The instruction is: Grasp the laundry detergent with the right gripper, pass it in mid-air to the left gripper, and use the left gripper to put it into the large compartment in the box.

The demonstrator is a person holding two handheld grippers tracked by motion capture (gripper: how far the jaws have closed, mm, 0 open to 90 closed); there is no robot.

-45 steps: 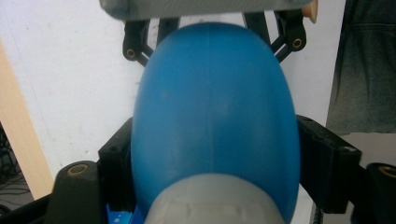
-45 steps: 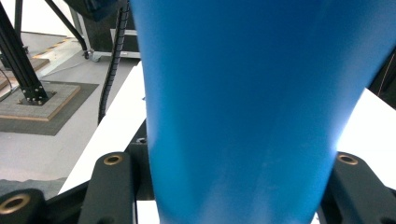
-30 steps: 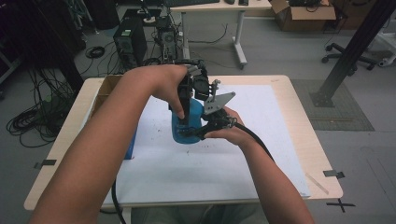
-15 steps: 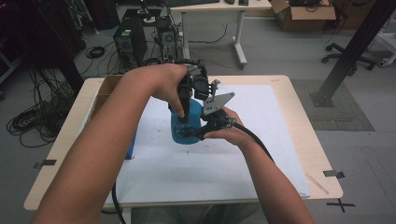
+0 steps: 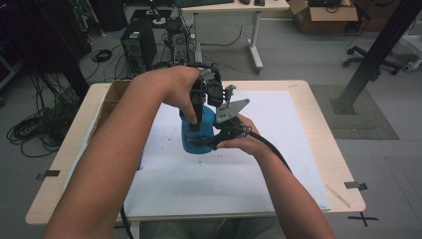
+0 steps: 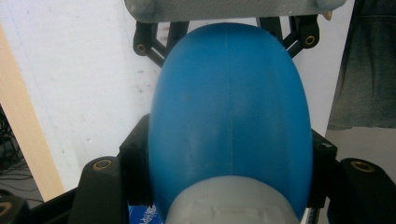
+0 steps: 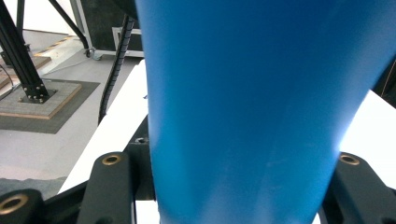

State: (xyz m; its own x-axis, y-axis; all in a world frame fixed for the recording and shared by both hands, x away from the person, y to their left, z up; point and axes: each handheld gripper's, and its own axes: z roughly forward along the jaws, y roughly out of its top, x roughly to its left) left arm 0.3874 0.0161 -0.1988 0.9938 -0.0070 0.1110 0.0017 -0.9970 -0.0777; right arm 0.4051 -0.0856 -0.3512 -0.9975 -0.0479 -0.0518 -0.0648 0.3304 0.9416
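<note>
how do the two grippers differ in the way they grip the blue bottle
The left gripper comes down from above and clamps the blue bottle near its top, where the left gripper view shows a grey cap end. The right gripper comes in from the side, lower on the body, and carries a grey three-cornered plate; the left gripper's top is hidden by the hand. Both are shut on the bottle above the white sheet.

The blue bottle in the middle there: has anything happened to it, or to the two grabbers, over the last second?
Hardly anything. The left gripper has just been closing its jaws onto the top end of the blue bottle, by the pale cap, and now clamps it. The right gripper kept its grip on the bottle's body. Both hands, the bottle and the white sheet stayed where they were.
</note>
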